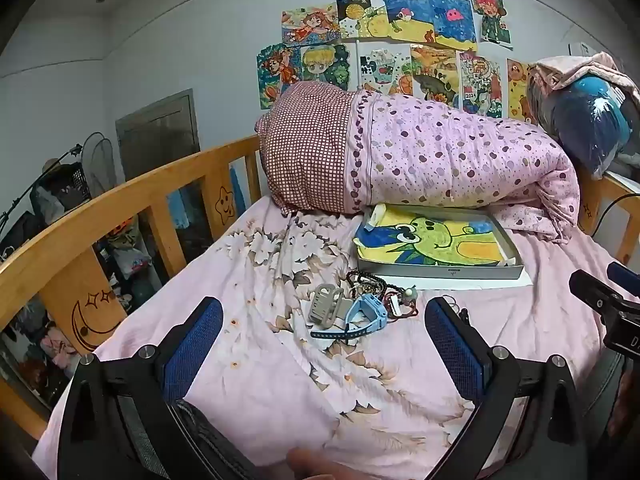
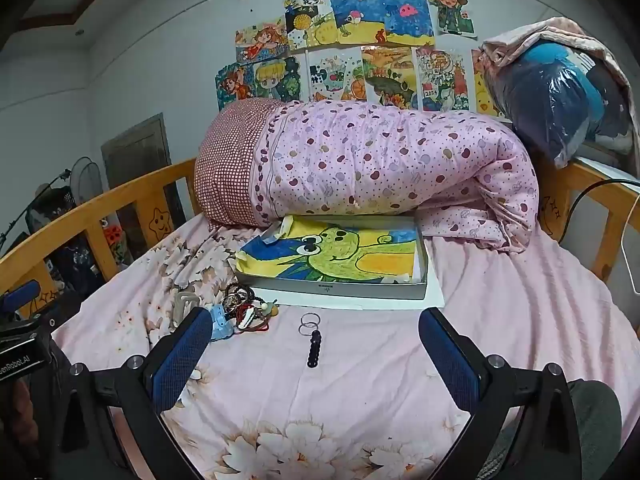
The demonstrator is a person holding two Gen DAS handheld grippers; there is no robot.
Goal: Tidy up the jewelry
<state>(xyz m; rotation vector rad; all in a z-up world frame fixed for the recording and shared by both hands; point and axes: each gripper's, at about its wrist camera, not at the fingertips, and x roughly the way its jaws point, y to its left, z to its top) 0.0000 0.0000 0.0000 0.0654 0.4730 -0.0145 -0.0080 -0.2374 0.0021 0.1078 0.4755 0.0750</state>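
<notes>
On the bed (image 2: pixel 500 320), a shallow box (image 2: pixel 336 290) holding a drawing lay before the rolled quilt (image 2: pixel 380 160). The jewelry pile (image 1: pixel 372 300) sat just in front of the box. My left gripper (image 1: pixel 324 356) and right gripper (image 2: pixel 316 364) hung wide open, empty, above 2 rings (image 2: pixel 309 322) and a black piece (image 2: pixel 314 349).

A rolled pink dotted quilt (image 2: pixel 400 164) lies across the far end of the bed (image 2: pixel 500 300), its left end covered in red checked cloth. Behind it, coloured drawings (image 2: pixel 352 52) cover the grey wall. A wooden rail (image 1: pixel 120 216) with a carved star and moon runs along the left side. At the far right, a blue plastic-wrapped bundle (image 2: pixel 560 108) sits under a pink cloth. A fan (image 1: pixel 98 164) stands beyond the rail, far left.
</notes>
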